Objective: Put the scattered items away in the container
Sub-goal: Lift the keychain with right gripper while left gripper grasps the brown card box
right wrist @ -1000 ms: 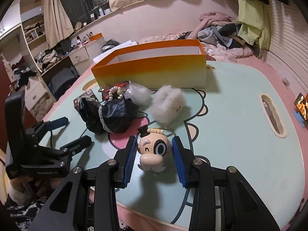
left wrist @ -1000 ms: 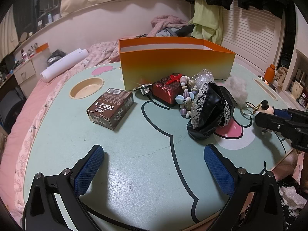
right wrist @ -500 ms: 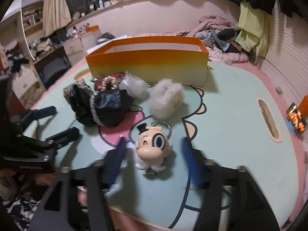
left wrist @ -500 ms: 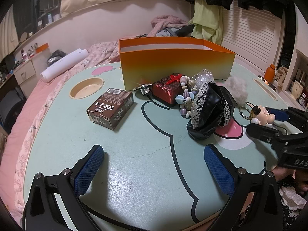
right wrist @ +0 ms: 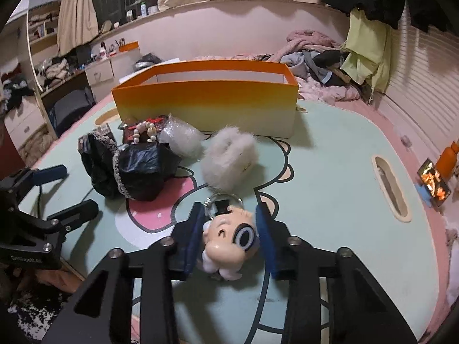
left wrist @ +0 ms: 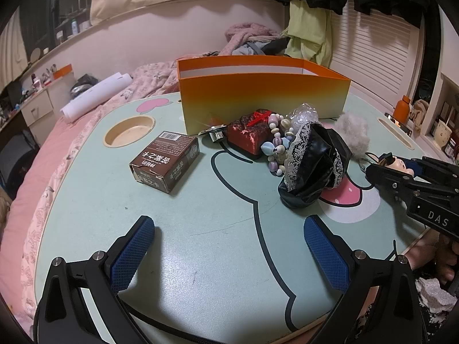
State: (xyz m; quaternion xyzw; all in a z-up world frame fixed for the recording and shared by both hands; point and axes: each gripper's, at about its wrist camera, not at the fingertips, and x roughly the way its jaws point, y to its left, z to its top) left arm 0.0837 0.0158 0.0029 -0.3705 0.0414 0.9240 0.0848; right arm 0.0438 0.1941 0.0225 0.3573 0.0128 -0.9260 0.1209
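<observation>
A cartoon-head keychain (right wrist: 229,235) sits tilted between the blue pads of my right gripper (right wrist: 229,215), whose jaws are closing and press on both its sides. It hangs just over the mint table (left wrist: 200,243) at the near right. The orange box (right wrist: 206,100) stands open at the back. In front of it lie a brown carton (left wrist: 166,160), a red pouch (left wrist: 249,134), a bead bracelet (left wrist: 276,143), a black lace-trimmed bag (left wrist: 312,166), a clear plastic bag (right wrist: 180,137) and a white fluffy pouch (right wrist: 229,154). My left gripper (left wrist: 228,229) is open over bare table with nothing between its fingers.
The table has a round cup recess (left wrist: 129,130) at the far left and a slot recess (right wrist: 390,189) at the right. A lit phone (right wrist: 433,183) and an orange bottle (right wrist: 450,157) stand off the right edge. Bedding and clothes lie behind the box.
The right gripper's jaws spread wide around the keychain half a second ago and have closed on it again; the head now sits tilted. The left gripper has not moved.
</observation>
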